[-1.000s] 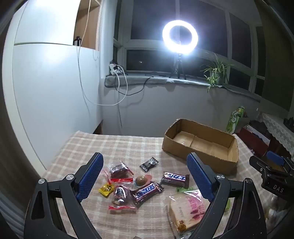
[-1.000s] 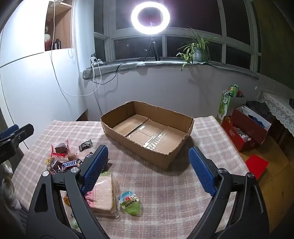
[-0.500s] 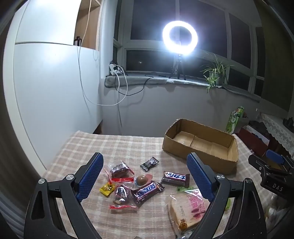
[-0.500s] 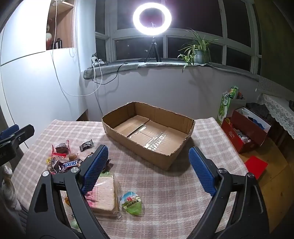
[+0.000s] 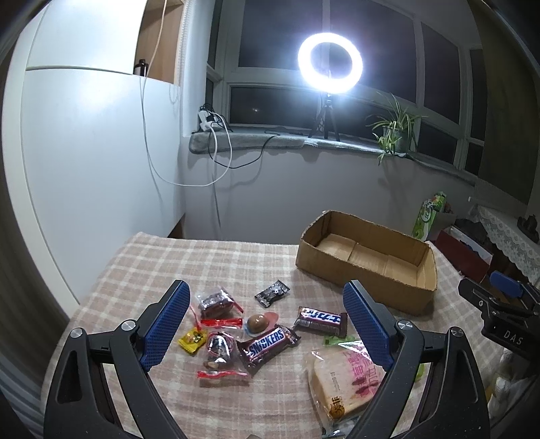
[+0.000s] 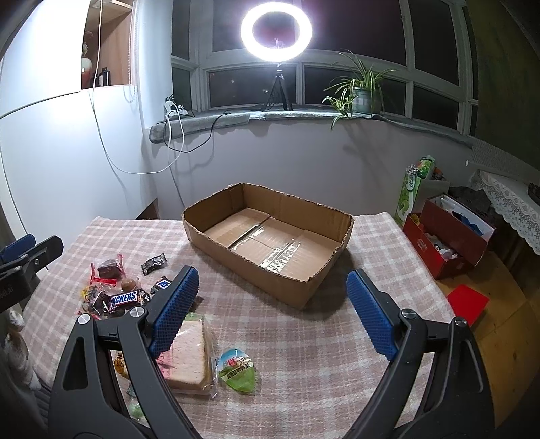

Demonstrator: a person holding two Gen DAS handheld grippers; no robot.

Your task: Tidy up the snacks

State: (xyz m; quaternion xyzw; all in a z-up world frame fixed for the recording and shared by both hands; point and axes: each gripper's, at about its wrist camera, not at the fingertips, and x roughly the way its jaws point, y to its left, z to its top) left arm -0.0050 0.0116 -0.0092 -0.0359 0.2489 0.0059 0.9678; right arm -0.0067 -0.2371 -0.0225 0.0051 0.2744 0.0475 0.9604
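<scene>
Checked pink-and-cream cloth (image 6: 303,354) covers the table under a bright ring light (image 6: 276,32) on the windowsill. At the cloth's left side lies the heap of snacks. Its Snickers bar (image 5: 266,347), brown with "SNICKERS" in blue letters, has its long axis slanted, one end toward the left gripper, the other up and to the right toward the cardboard box (image 5: 368,266). Just beyond it a second dark bar (image 5: 320,319) with white-and-blue lettering I cannot read lies nearly crosswise. A small black wrapper (image 5: 272,293) sits farther back, apart from the rest. Red-sealed clear packets (image 5: 216,302), a yellow sweet (image 5: 192,340) and a brown egg-shaped sweet (image 5: 256,322) crowd the left of the heap. Nearer the camera, a bagged sandwich (image 6: 189,358) with red print lies beside a green pouch (image 6: 238,369). The box stands open-topped, its long axis running diagonally across the table.

Left gripper (image 5: 266,324) hovers over the heap, blue pads wide apart, holding nothing. Right gripper (image 6: 271,312) hangs likewise spread and unladen before the box; "DAS" reads on its body in the left view.
</scene>
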